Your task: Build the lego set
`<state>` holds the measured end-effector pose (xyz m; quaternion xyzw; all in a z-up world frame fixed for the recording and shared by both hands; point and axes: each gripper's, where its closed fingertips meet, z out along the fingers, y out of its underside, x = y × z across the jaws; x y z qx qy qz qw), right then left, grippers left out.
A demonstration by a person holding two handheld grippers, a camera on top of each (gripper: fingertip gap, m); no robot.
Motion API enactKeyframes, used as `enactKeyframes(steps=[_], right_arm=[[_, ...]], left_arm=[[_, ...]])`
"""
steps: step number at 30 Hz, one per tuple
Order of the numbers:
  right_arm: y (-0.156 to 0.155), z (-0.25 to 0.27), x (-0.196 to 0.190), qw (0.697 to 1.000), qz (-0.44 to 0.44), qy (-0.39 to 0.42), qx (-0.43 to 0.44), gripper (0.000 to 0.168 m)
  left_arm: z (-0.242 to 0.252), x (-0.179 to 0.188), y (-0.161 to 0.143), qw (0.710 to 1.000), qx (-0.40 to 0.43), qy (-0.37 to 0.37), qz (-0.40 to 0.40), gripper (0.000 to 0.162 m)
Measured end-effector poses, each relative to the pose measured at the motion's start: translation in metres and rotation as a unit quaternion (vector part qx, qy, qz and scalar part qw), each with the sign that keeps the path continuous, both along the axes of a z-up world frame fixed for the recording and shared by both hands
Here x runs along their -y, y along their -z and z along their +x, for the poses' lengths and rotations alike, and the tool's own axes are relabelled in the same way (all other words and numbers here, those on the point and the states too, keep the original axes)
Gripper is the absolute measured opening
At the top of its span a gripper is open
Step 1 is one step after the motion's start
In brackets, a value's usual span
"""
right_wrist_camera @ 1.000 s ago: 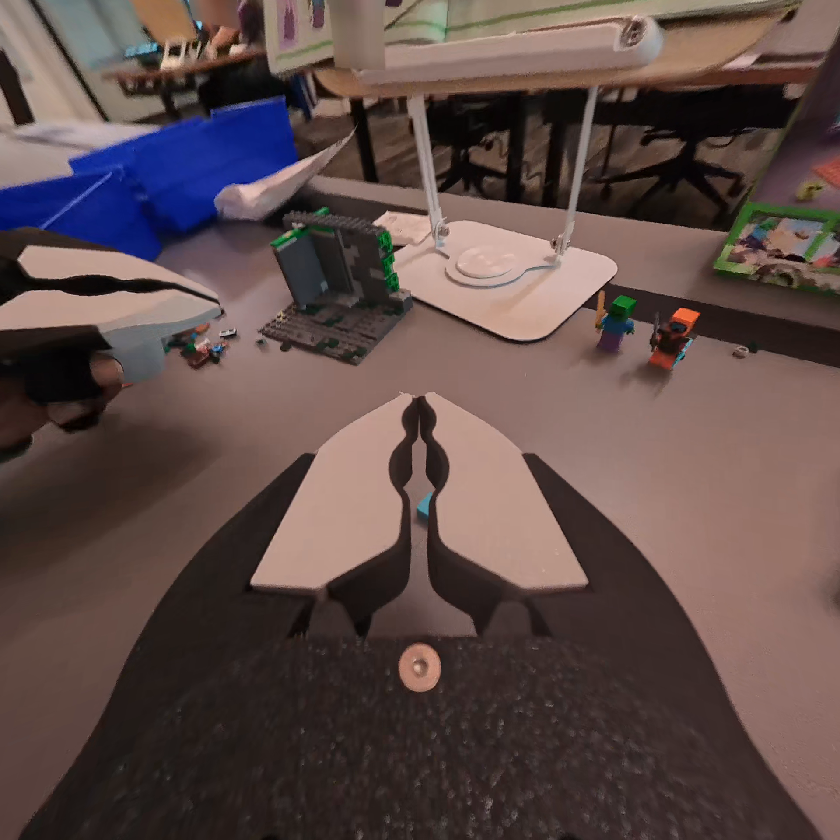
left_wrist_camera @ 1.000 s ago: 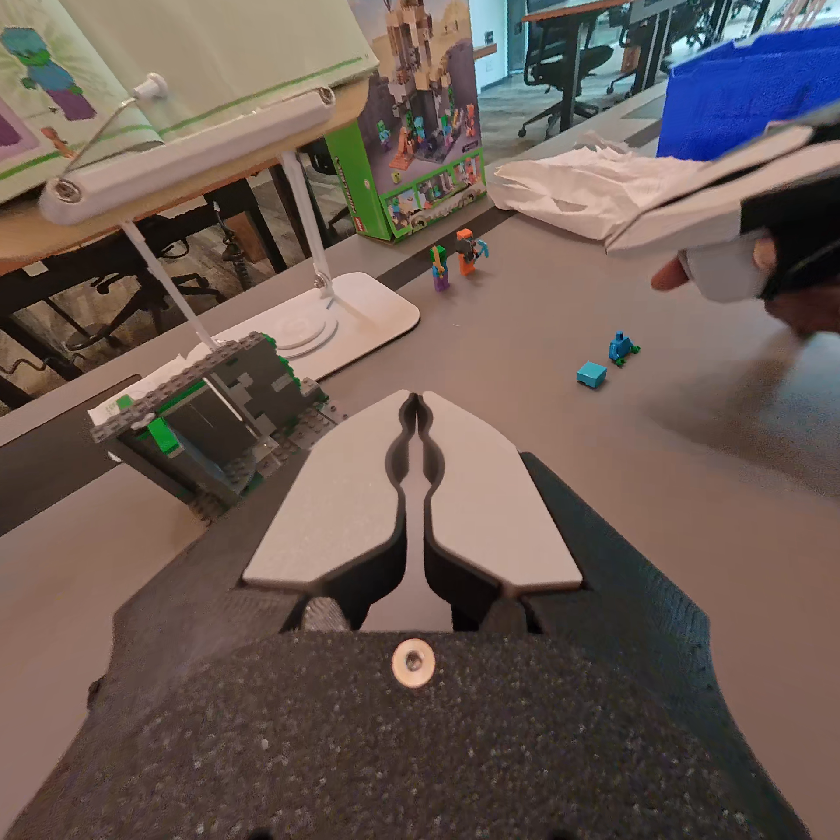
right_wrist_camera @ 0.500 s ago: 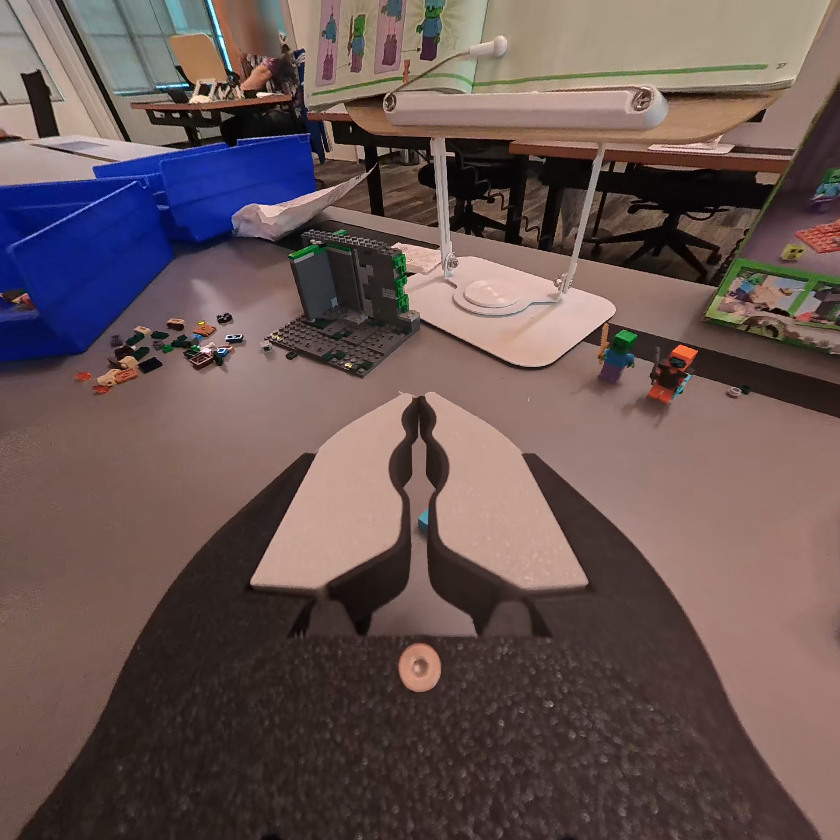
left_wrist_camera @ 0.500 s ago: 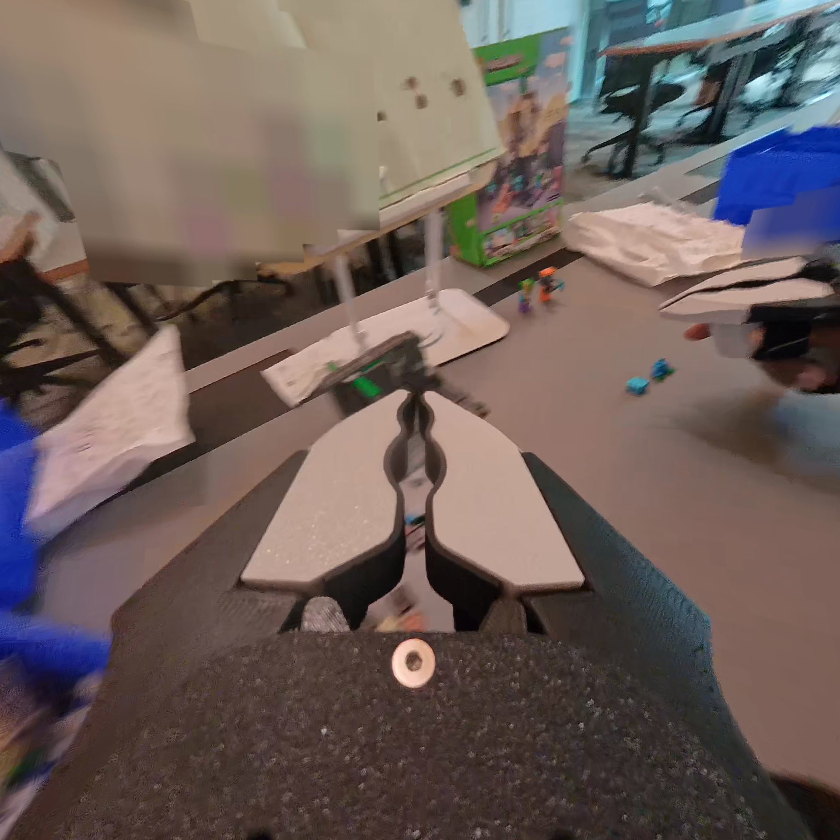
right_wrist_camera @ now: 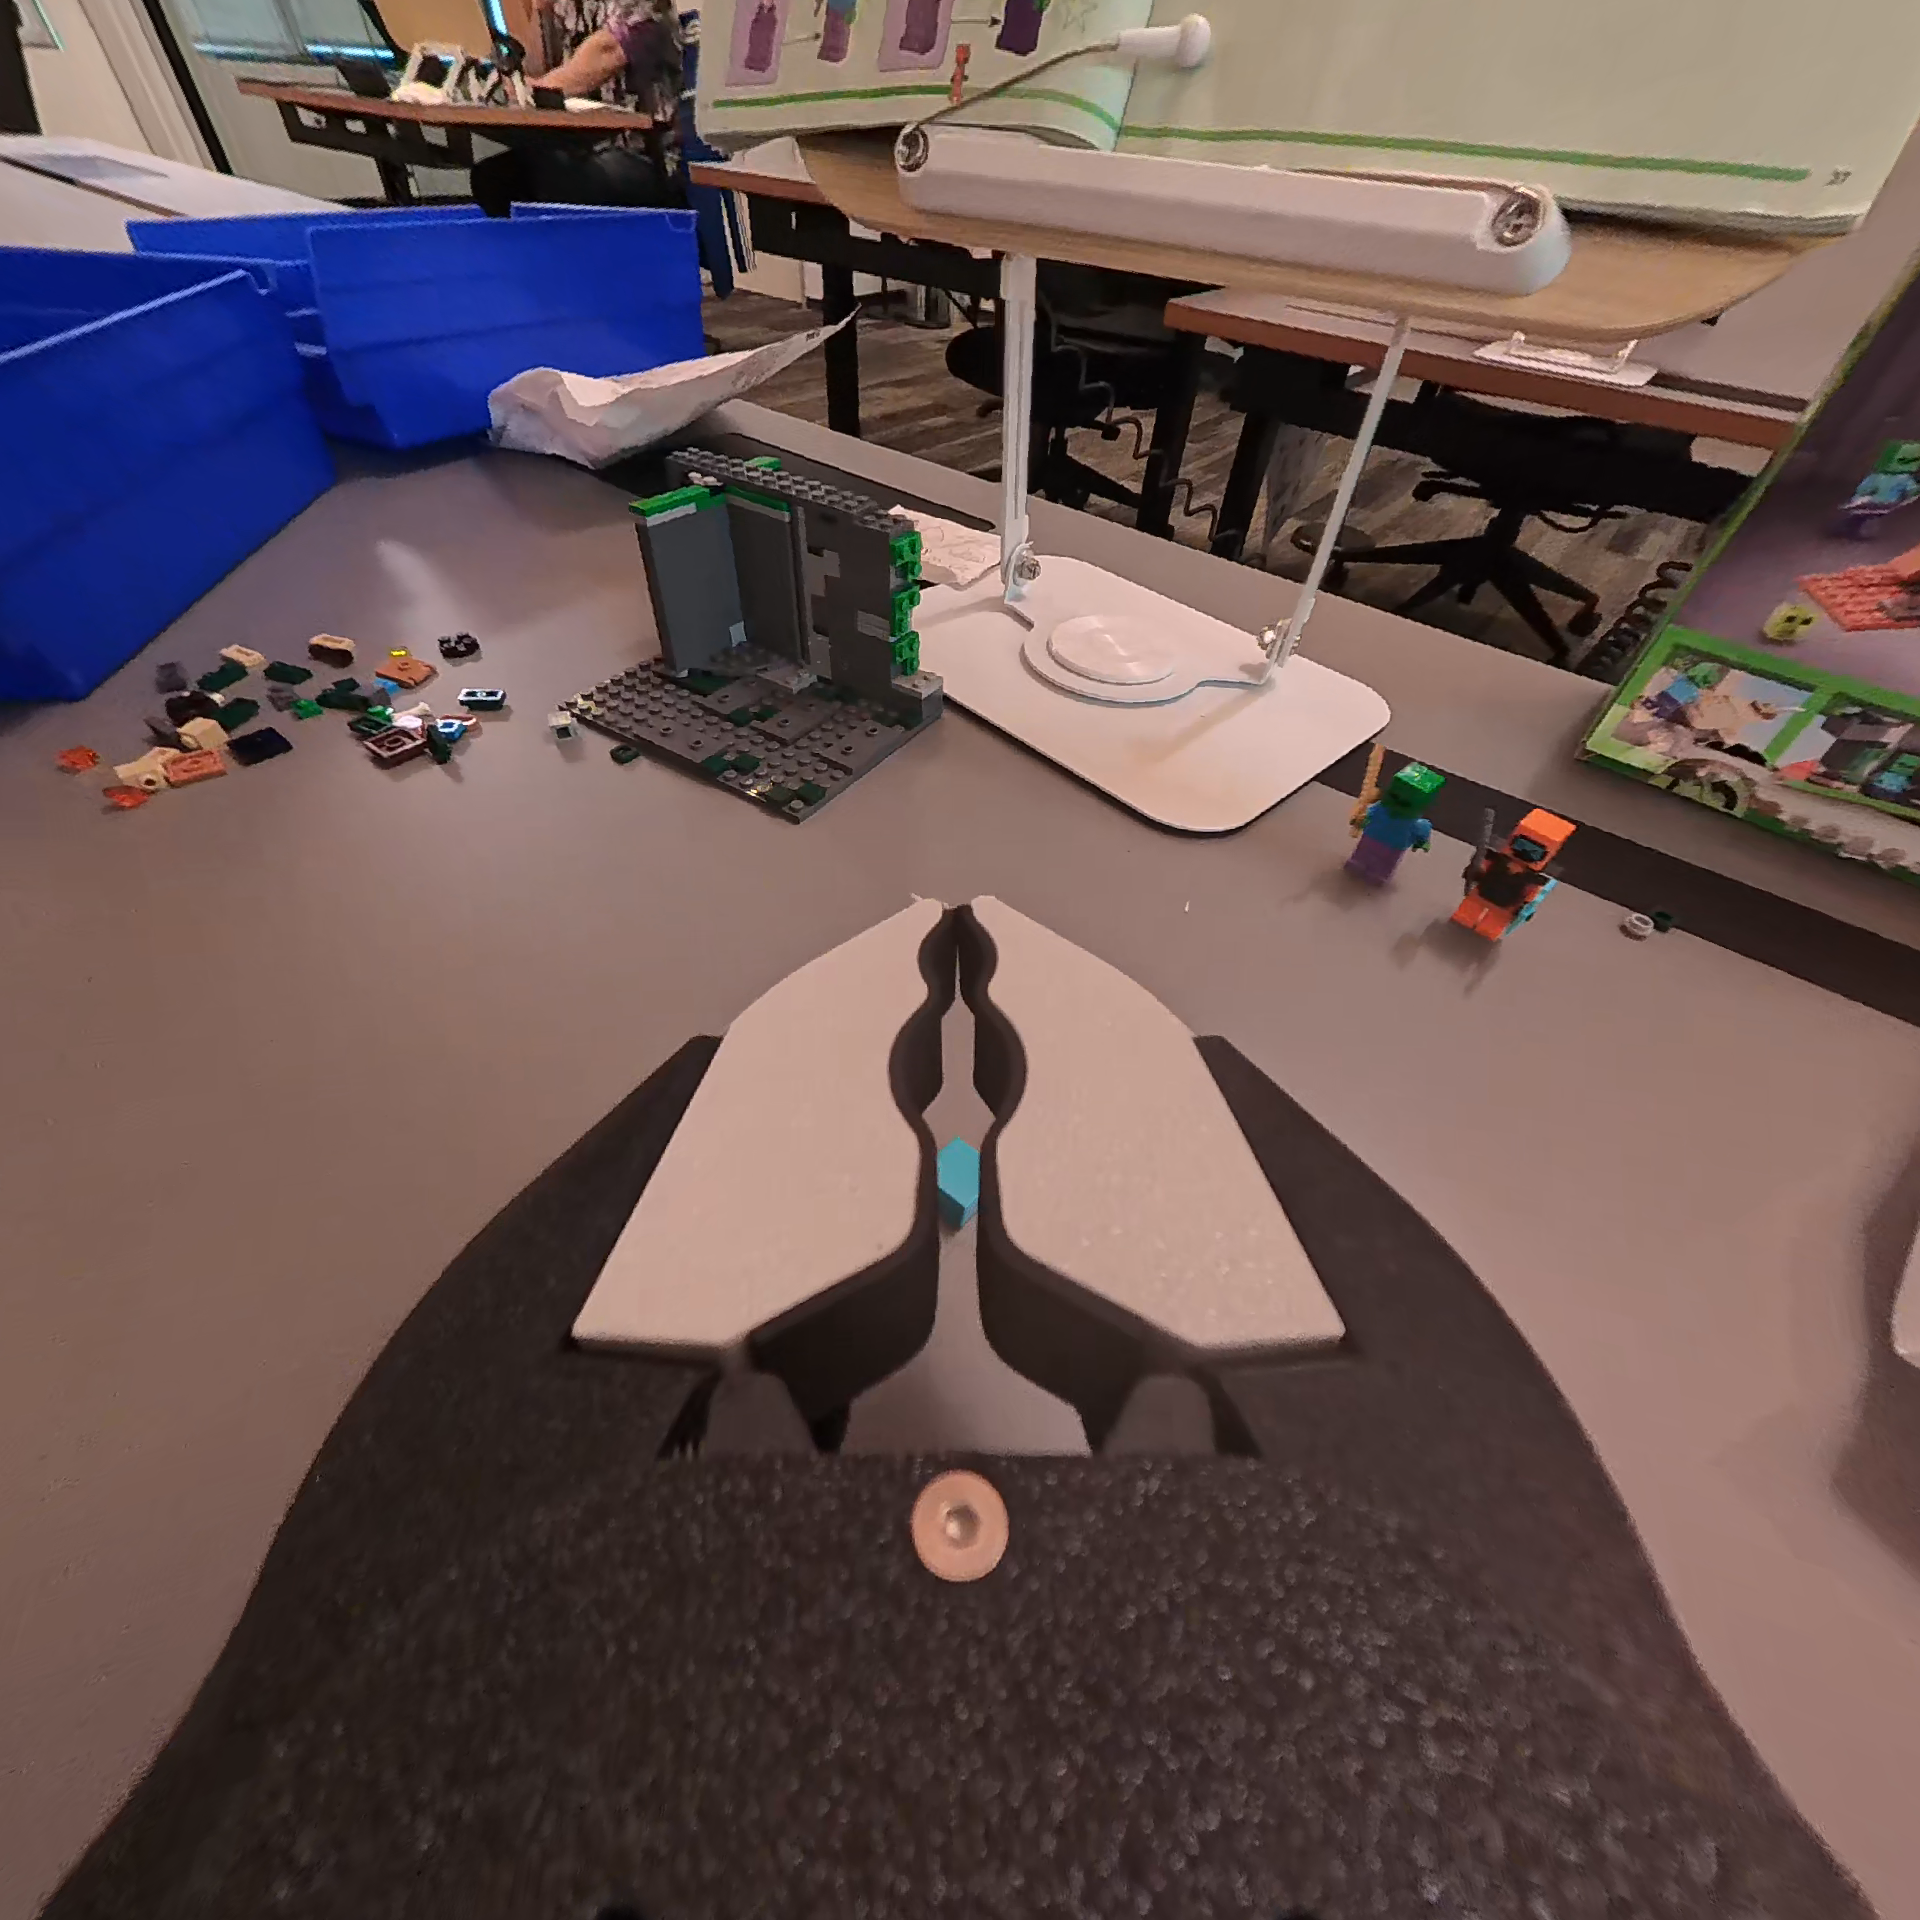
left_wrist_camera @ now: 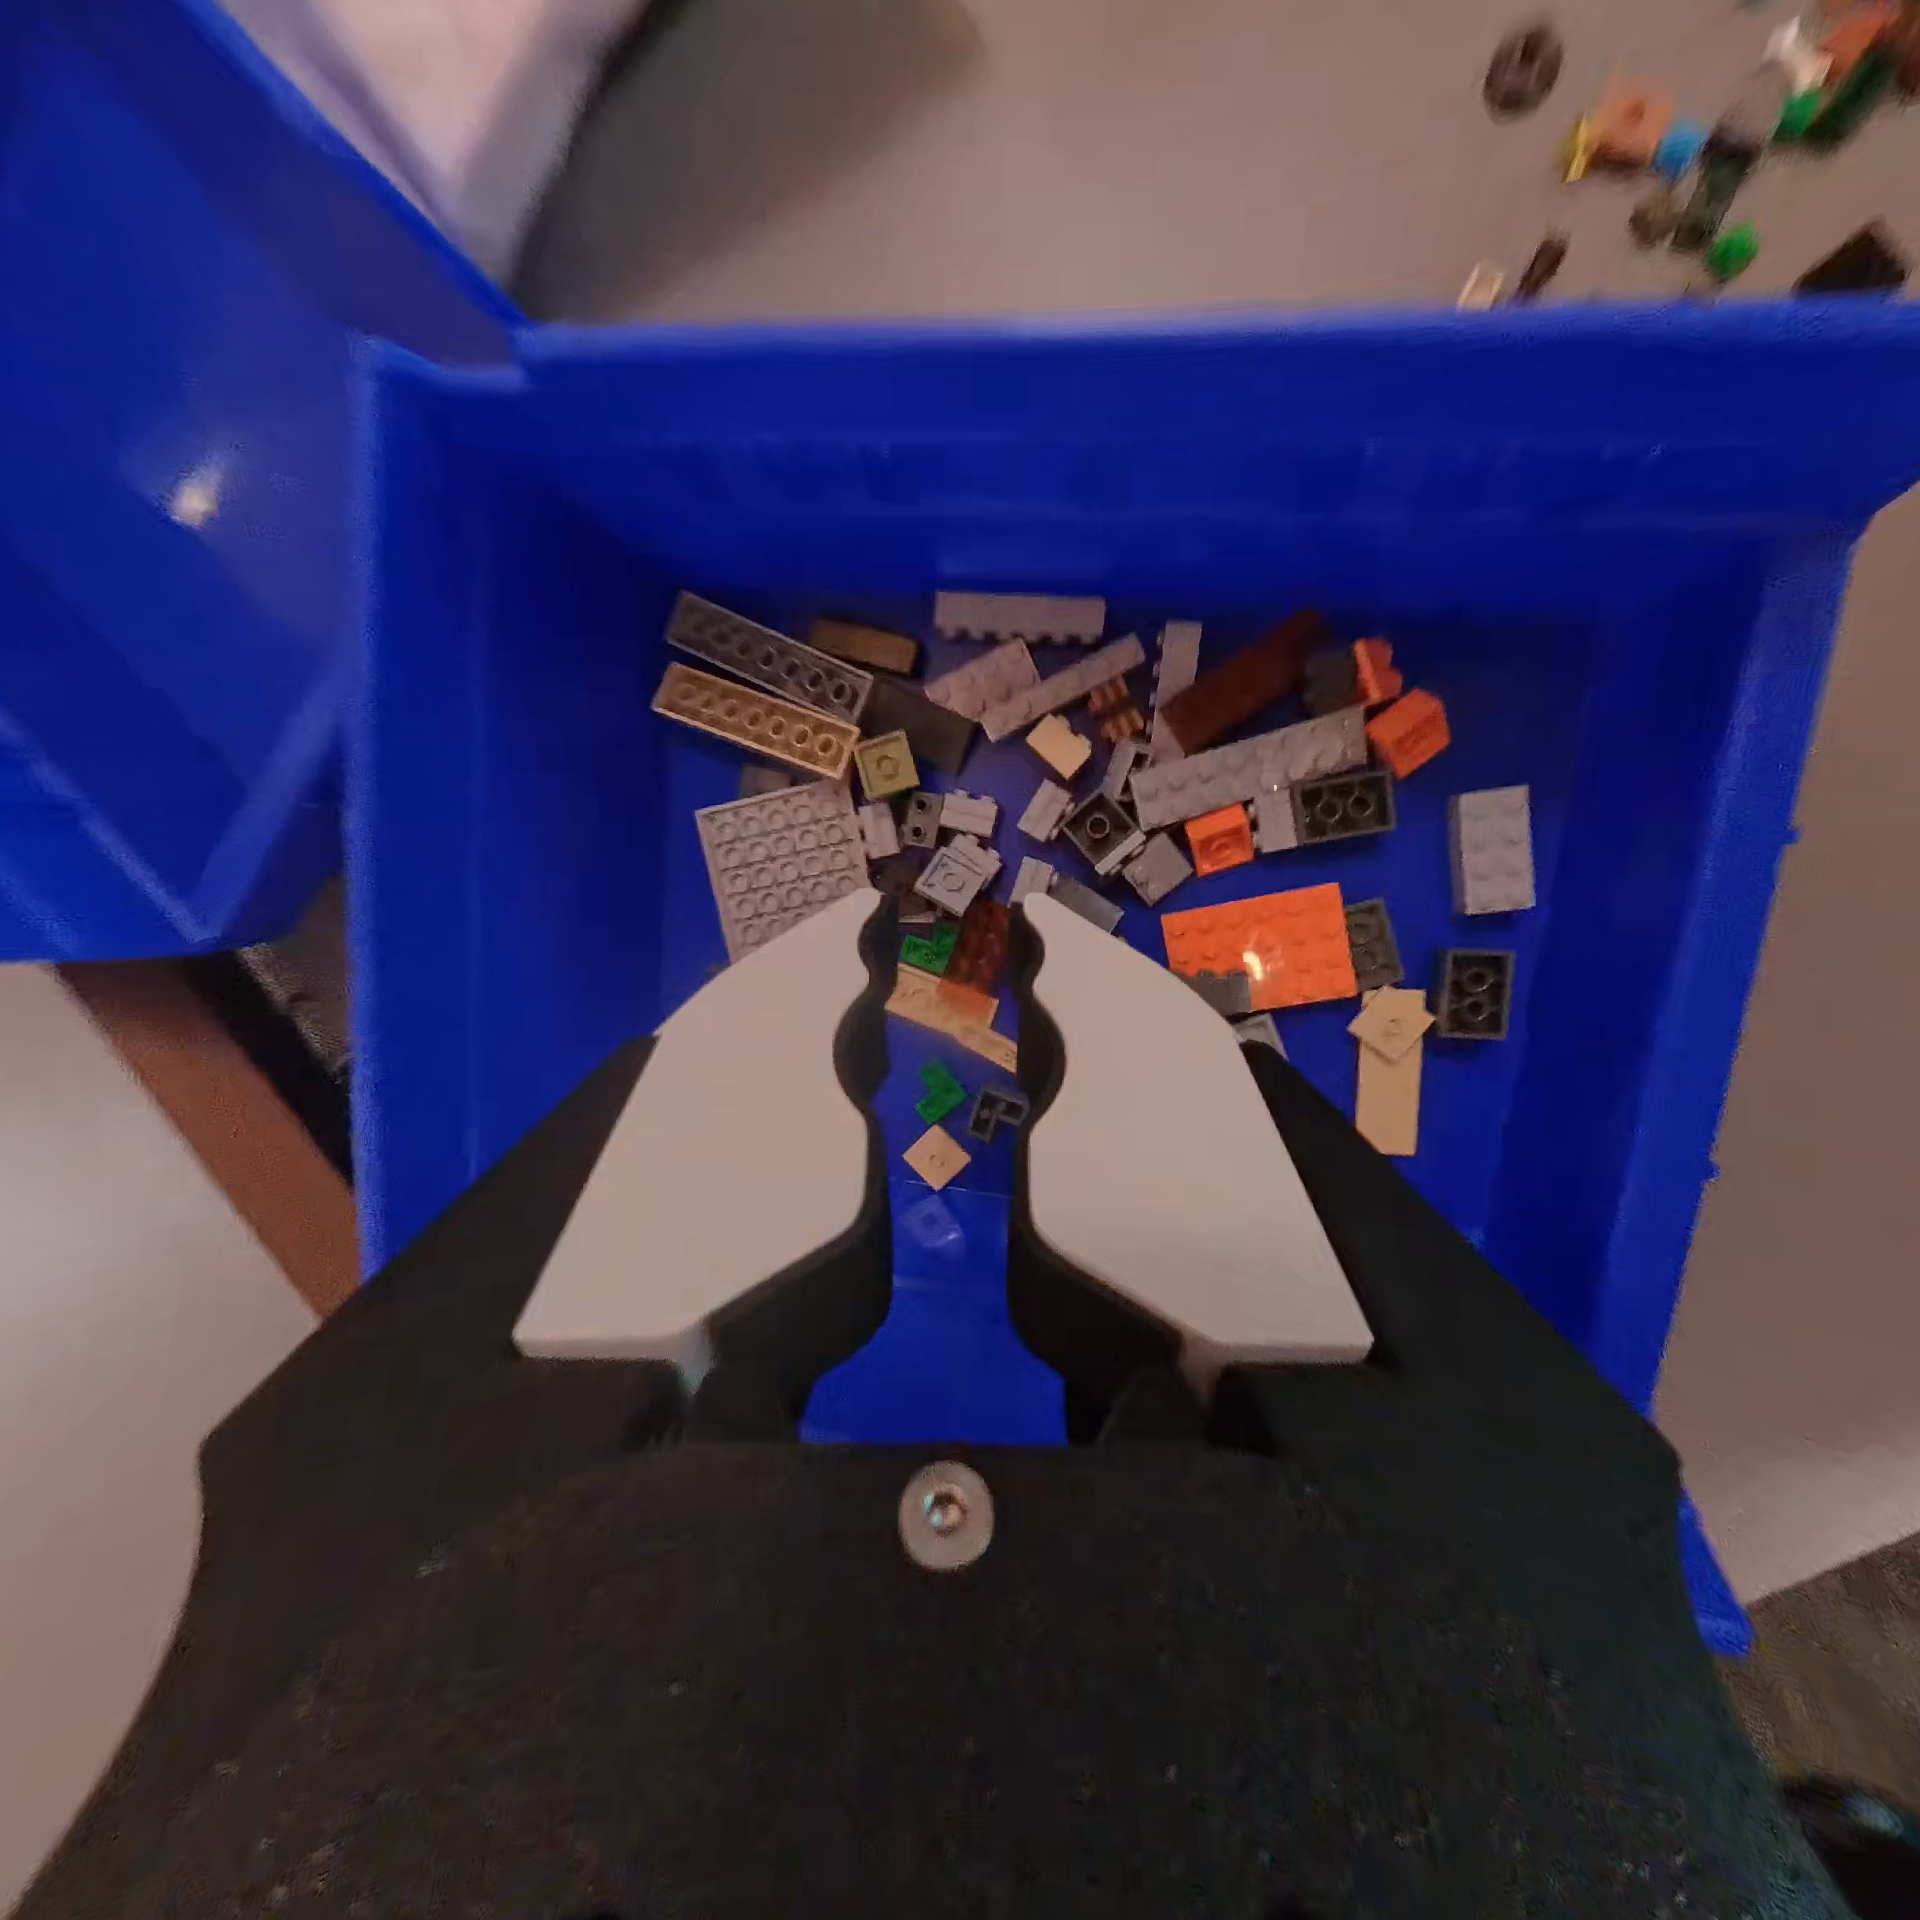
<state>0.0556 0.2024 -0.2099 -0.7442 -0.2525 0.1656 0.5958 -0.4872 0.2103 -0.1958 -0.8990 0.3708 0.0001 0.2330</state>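
My left gripper [left_wrist_camera: 952, 909] is open, pointing down into a blue bin [left_wrist_camera: 1039, 468] over a heap of loose bricks. A green piece [left_wrist_camera: 928, 948] and a brown piece [left_wrist_camera: 982, 940] lie between its tips; an orange plate [left_wrist_camera: 1257, 945] and a grey square plate [left_wrist_camera: 779, 862] lie to either side. My right gripper [right_wrist_camera: 956, 910] is shut and empty above the grey table. A small blue brick [right_wrist_camera: 958, 1179] lies on the table under it, showing through the gap. The partly built grey model [right_wrist_camera: 790, 603] stands on its dark baseplate [right_wrist_camera: 727, 743] ahead, to the left.
Small loose pieces [right_wrist_camera: 312, 707] lie left of the model, beside blue bins [right_wrist_camera: 135, 468]. A white book stand [right_wrist_camera: 1164, 696] holds the instructions behind the model. Two minifigures [right_wrist_camera: 1392, 821] stand at the right near the set box [right_wrist_camera: 1766, 727]. Crumpled paper [right_wrist_camera: 644, 395] lies at the back. Left tips to right tips: about 55 cm. My left gripper's tips are some 11 cm from the orange plate [left_wrist_camera: 1257, 945].
My left gripper swung left, away from the model, to above the blue bin, tilted down, and its jaws opened. My right gripper stayed shut almost in place.
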Motion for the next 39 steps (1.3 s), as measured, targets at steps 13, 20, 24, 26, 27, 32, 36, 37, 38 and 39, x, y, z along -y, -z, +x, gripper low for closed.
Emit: enactKeyframes(steps=[13,20,24,26,27,32,36,37,38,39], right_arm=[[0.014,-0.006,0.001,0.999,-0.005,-0.015,0.035,0.0],[0.017,-0.007,0.0,0.999,-0.012,-0.018,0.033,0.0],[0.018,-0.011,0.002,0.999,-0.01,-0.025,0.038,0.0],[0.018,-0.012,0.002,0.999,-0.01,-0.027,0.04,0.0],[0.018,-0.012,0.003,0.999,-0.01,-0.027,0.04,0.0],[0.016,-0.013,0.004,0.999,-0.006,-0.029,0.042,0.0],[0.018,-0.014,0.005,0.999,-0.01,-0.033,0.042,0.0],[0.018,-0.014,0.005,0.998,-0.011,-0.035,0.042,0.0],[0.019,-0.015,0.005,0.998,-0.011,-0.036,0.043,0.0],[0.019,-0.015,0.005,0.998,-0.011,-0.037,0.044,0.0]], left_arm=[[-0.009,-0.051,0.098,0.989,-0.068,-0.015,-0.129,0.018],[-0.029,-0.059,0.063,0.992,-0.054,-0.042,-0.101,0.017],[-0.036,-0.052,0.047,0.994,-0.02,-0.056,-0.094,0.018],[-0.038,-0.048,0.045,0.994,-0.012,-0.059,-0.094,0.018],[-0.04,-0.047,0.047,0.994,-0.015,-0.058,-0.092,0.018],[-0.029,-0.009,0.062,0.98,-0.029,0.019,-0.195,0.03],[-0.024,-0.019,0.063,0.983,-0.025,0.021,-0.18,0.031],[-0.025,-0.026,0.063,0.986,-0.024,0.009,-0.167,0.03],[-0.025,-0.033,0.064,0.987,-0.02,-0.003,-0.16,0.03],[-0.025,-0.037,0.067,0.987,-0.015,-0.016,-0.158,0.03]])
